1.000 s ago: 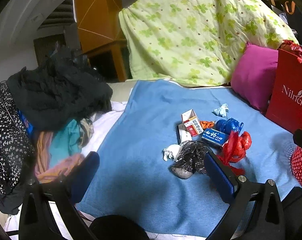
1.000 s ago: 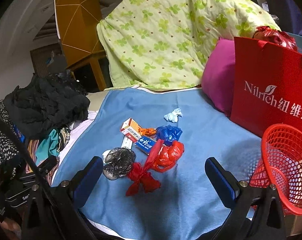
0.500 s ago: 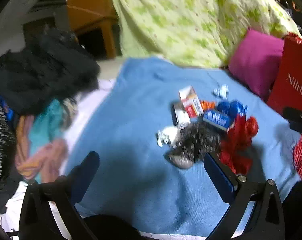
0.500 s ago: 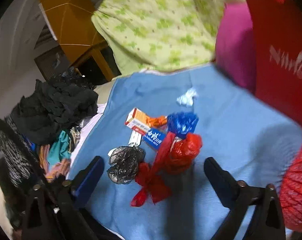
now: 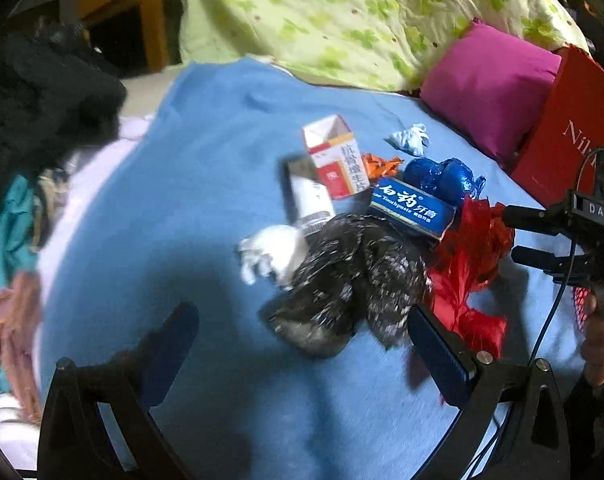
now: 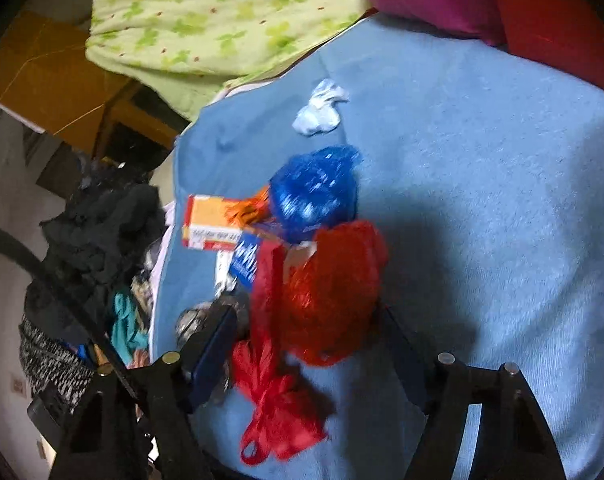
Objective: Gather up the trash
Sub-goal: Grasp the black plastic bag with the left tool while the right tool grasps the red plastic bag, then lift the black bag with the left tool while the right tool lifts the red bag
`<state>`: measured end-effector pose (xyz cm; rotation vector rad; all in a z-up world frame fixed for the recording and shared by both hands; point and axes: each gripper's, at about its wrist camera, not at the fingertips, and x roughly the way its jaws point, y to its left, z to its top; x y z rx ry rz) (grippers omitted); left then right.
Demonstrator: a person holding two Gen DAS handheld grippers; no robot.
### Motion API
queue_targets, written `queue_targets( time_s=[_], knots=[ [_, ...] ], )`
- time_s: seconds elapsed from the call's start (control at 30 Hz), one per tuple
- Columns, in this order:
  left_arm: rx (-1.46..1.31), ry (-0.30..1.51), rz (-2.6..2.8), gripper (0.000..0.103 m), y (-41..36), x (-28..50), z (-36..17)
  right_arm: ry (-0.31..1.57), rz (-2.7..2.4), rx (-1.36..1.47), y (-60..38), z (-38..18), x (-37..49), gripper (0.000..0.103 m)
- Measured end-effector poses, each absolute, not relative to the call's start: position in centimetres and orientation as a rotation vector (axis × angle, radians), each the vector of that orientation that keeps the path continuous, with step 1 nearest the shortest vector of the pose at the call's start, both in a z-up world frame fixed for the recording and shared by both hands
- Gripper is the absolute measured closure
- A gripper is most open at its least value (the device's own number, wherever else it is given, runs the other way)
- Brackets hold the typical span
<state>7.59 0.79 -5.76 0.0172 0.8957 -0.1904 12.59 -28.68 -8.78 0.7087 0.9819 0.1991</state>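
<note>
Right wrist view, right gripper (image 6: 308, 344) fingers apart around red plastic bag (image 6: 330, 292), left gripper (image 5: 306, 352) fingers apart.

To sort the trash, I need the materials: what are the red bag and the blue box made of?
The red bag looks like thin glossy plastic film: it is crumpled, with knotted handles. The blue box seems to be printed cardboard: flat faces, sharp edges, a torn open end.

This was a bedroom in a home: a bed spread with a blue fleece blanket (image 5: 190, 184), a green clover-print quilt (image 5: 342, 12) bunched at its head, a magenta pillow (image 5: 490, 84) beside it, and a heap of dark clothes (image 5: 34, 92) along the edge.
</note>
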Motion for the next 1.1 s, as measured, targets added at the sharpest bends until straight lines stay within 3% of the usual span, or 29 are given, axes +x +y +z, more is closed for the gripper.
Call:
queue_targets(
  time_s=[0.2, 0.27, 0.33, 0.4, 0.47, 0.53, 0.8, 1.1],
  knots=[
    [-0.027, 0.960, -0.271, 0.000, -0.7, 9.9, -7.7, 1.054, 0.186, 0.778, -28.5, -11.0, 14.7, 0.026],
    [-0.043, 0.986, -0.282, 0.005, -0.9, 10.2, -8.4, 1.054, 0.196, 0.757, -27.7, -11.2, 15.2, 0.026],
    [-0.069, 1.027, -0.300, 0.023, -1.0, 10.7, -9.4, 1.049, 0.195, 0.732, -27.1, -11.5, 15.5, 0.026],
    [-0.084, 1.056, -0.311, 0.040, -1.0, 11.0, -10.1, 1.065, 0.209, 0.721, -26.7, -11.9, 15.6, 0.053],
    [-0.102, 1.078, -0.319, 0.056, -0.9, 11.3, -10.7, 1.069, 0.197, 0.707, -26.6, -12.1, 15.5, 0.054],
    [-0.129, 1.073, -0.331, 0.062, -0.6, 11.3, -10.8, 1.058, 0.204, 0.683, -26.3, -11.6, 15.2, 0.055],
    [-0.119, 0.998, -0.313, 0.068, -0.2, 9.5, -8.6, 0.995, 0.189, 0.620, -27.2, -9.4, 12.9, 0.056],
    [-0.096, 0.841, -0.301, 0.068, 1.2, 5.5, -2.1, 0.666, 0.311, 0.607, -28.8, -2.9, 8.5, 0.056]
  ],
)
